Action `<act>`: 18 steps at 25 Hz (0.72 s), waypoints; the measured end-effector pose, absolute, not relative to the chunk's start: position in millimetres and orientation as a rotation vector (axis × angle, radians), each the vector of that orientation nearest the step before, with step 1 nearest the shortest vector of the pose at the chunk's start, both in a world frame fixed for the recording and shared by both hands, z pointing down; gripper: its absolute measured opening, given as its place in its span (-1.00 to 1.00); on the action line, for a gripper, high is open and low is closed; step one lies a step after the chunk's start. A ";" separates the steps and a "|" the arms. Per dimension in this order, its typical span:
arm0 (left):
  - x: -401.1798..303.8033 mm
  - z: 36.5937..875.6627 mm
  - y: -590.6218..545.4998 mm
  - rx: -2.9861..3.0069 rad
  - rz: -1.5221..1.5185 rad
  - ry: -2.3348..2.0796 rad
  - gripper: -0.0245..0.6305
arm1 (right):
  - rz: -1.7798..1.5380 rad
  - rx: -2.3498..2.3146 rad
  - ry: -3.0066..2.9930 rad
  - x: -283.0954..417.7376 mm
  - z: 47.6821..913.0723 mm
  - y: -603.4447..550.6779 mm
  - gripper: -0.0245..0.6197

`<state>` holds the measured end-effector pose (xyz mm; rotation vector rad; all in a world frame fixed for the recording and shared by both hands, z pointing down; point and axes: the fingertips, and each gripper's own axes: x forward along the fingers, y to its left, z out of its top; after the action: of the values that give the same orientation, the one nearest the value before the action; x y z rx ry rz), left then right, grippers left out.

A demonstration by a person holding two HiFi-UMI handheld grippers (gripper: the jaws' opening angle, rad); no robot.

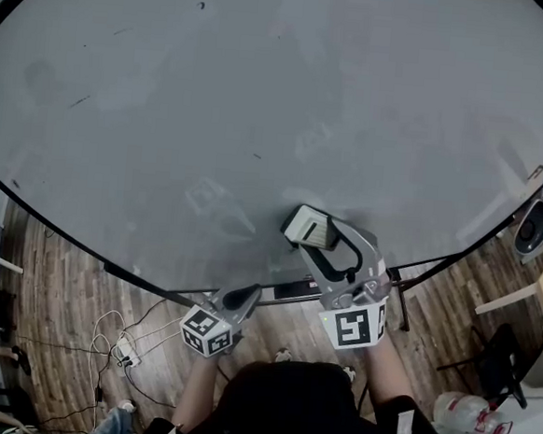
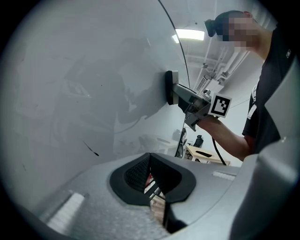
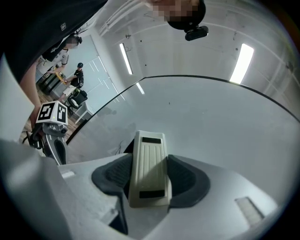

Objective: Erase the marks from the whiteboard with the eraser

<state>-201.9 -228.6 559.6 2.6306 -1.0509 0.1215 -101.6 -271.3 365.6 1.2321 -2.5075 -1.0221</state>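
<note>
The whiteboard [image 1: 262, 98] fills most of the head view. A few small dark marks remain on it, one at upper left [image 1: 79, 102] and a short dark mark [image 2: 91, 149] in the left gripper view. The cream eraser [image 1: 306, 226] lies flat against the lower part of the board, with my right gripper [image 1: 321, 236] shut on it. In the right gripper view the eraser [image 3: 149, 164] sits between the dark pads of the right gripper [image 3: 149, 176]. My left gripper [image 1: 240, 300] is shut with nothing in it, below the board's bottom edge; its jaws meet in the left gripper [image 2: 151, 169] view.
A dark tray rail [image 1: 275, 291] runs along the board's lower edge. Below is wooden floor with white cables and a power strip [image 1: 121, 349]. A chair [image 1: 499, 360] and a round dark device [image 1: 536, 226] stand at right. People [image 3: 78, 75] stand far off.
</note>
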 end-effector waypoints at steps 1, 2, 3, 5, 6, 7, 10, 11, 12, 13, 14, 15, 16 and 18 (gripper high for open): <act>-201.6 558.7 -226.3 2.633 0.119 -1.054 -0.89 | -1.023 1.223 -2.509 -103.4 368.1 -270.0 -0.18; -202.5 558.0 -224.3 2.633 0.116 -1.059 -0.89 | -1.018 1.221 -2.513 -104.3 369.7 -269.1 -0.18; -204.2 557.4 -222.6 2.632 0.111 -1.065 -0.89 | -1.011 1.221 -2.517 -104.6 370.5 -268.6 -0.18; -206.2 556.0 -219.1 2.627 0.107 -1.080 -0.89 | -1.001 1.216 -2.514 -102.0 371.2 -266.2 -0.18; -205.3 555.0 -216.4 2.625 0.106 -1.090 -0.89 | -0.999 1.210 -2.509 -98.2 371.8 -263.5 -0.18; -203.1 553.7 -213.1 2.623 0.104 -1.100 -0.89 | -0.995 1.202 -2.503 -92.6 373.2 -260.0 -0.18; -189.8 548.7 -205.7 2.619 0.085 -1.111 -0.89 | -0.965 1.180 -2.507 -69.2 381.3 -250.0 -0.18; -181.9 547.2 -203.5 2.623 0.085 -1.105 -0.89 | -0.949 1.171 -2.520 -59.8 384.8 -246.6 -0.18; -172.0 545.8 -200.1 2.630 0.093 -1.095 -0.89 | -0.925 1.165 -2.536 -49.1 388.8 -242.6 -0.18; -160.5 544.5 -194.9 2.640 0.109 -1.081 -0.89 | -0.893 1.163 -2.551 -37.2 393.6 -237.6 -0.18; -148.2 543.4 -188.4 2.651 0.129 -1.066 -0.89 | -0.856 1.165 -2.561 -24.5 399.3 -231.9 -0.18; -136.0 542.7 -182.1 2.661 0.148 -1.051 -0.89 | -0.819 1.170 -2.567 -12.0 405.7 -226.1 -0.18; -125.0 542.4 -176.9 2.666 0.160 -1.038 -0.89 | -0.784 1.171 -2.568 -0.5 412.8 -221.0 -0.18; -105.4 541.8 -170.0 2.665 0.160 -1.021 -0.89 | -0.722 1.163 -2.561 19.9 428.6 -212.5 -0.18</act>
<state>-105.4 -170.0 541.8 2.6654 -1.0213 0.1597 19.9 -212.5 428.6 1.1633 -2.5612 -0.7217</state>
